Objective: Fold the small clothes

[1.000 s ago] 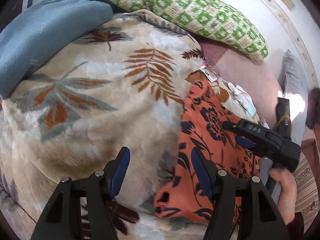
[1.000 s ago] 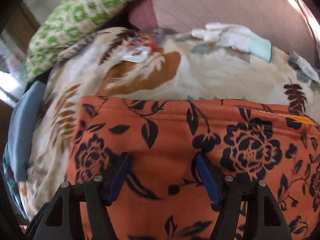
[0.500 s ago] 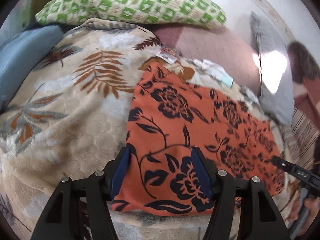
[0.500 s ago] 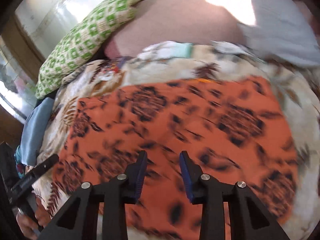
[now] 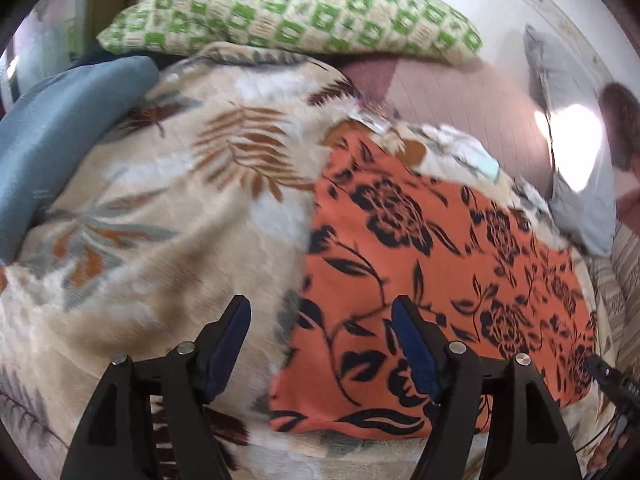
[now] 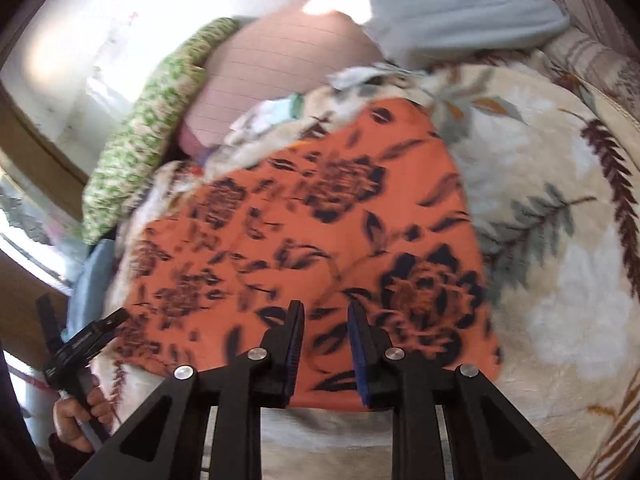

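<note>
An orange cloth with black flowers (image 5: 420,264) lies spread flat on a leaf-patterned blanket (image 5: 168,208). My left gripper (image 5: 320,320) hovers over the cloth's near left corner. Its jaws are opening, the cloth's left edge runs under the gap, and the pads press on nothing. In the right wrist view the same cloth (image 6: 320,232) fills the middle. My right gripper (image 6: 326,316) hangs over its near edge with its jaws closing to a narrow gap and nothing pinched between them. The left gripper (image 6: 84,340) and the hand (image 6: 76,412) holding it show at the lower left.
A green checked pillow (image 5: 288,12) lies at the back, a blue pillow (image 5: 60,132) at the left and a grey pillow (image 5: 576,168) at the right. A small white cloth with teal trim (image 5: 468,156) sits beyond the orange cloth on a pink sheet (image 5: 460,96).
The right gripper swept far to the right along the orange cloth while its jaws narrowed. The cloth now lies spread wide. The left gripper shifted slightly left and its jaws widened.
</note>
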Tool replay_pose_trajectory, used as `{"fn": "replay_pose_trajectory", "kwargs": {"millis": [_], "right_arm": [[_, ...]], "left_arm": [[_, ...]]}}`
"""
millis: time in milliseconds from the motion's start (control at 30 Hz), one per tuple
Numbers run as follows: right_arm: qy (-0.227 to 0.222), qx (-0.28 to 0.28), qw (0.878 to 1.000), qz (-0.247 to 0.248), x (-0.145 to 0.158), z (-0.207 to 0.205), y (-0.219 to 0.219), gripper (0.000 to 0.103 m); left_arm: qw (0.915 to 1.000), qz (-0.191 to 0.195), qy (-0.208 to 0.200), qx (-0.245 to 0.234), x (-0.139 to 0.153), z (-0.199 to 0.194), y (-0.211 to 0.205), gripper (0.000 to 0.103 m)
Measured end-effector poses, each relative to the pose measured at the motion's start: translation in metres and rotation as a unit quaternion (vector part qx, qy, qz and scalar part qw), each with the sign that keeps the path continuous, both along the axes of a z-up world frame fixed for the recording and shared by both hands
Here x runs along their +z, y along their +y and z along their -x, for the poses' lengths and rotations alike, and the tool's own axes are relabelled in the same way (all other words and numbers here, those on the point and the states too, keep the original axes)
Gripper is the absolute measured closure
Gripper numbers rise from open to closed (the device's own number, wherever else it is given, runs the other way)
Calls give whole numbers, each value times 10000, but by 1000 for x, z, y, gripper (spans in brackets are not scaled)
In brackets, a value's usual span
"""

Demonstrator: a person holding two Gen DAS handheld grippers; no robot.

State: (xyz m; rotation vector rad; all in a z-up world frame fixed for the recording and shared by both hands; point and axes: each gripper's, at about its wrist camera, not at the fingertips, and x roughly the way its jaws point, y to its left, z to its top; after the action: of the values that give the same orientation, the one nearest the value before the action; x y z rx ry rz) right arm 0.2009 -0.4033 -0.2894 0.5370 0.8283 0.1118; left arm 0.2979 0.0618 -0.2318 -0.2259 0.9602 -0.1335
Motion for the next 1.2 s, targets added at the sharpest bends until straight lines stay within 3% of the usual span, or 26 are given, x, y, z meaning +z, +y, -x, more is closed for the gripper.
{"fn": "replay_pose_trajectory", "kwargs": {"millis": [200, 400, 600, 733, 833, 1000, 1200], "right_arm": [[-179, 652, 9977, -71, 8, -2, 39, 76], [-171, 779, 9967, -165, 3, -3, 53, 76], [-142, 805, 9965, -164, -5, -9, 59, 76], [602, 911, 9939, -147, -36, -25, 62, 76], [590, 906, 9935, -368, -33, -23, 56, 76], [184, 767, 9957, -491, -17, -10, 49, 76], [-212, 698, 9947, -725, 4, 7, 42, 76]], "left_arm": [[9979, 327, 455, 313, -5, 5, 25, 29], [9949, 407, 849, 374, -13, 16, 18, 29], [9963, -281, 801, 98, -19, 15, -10, 29], [9949, -520, 864, 77, -19, 15, -17, 28], [9959, -341, 823, 166, -9, 21, -13, 29], [9976, 172, 625, 253, 14, 34, -7, 28], [9857, 1257, 1056, 369, 9, 47, -2, 28]]}}
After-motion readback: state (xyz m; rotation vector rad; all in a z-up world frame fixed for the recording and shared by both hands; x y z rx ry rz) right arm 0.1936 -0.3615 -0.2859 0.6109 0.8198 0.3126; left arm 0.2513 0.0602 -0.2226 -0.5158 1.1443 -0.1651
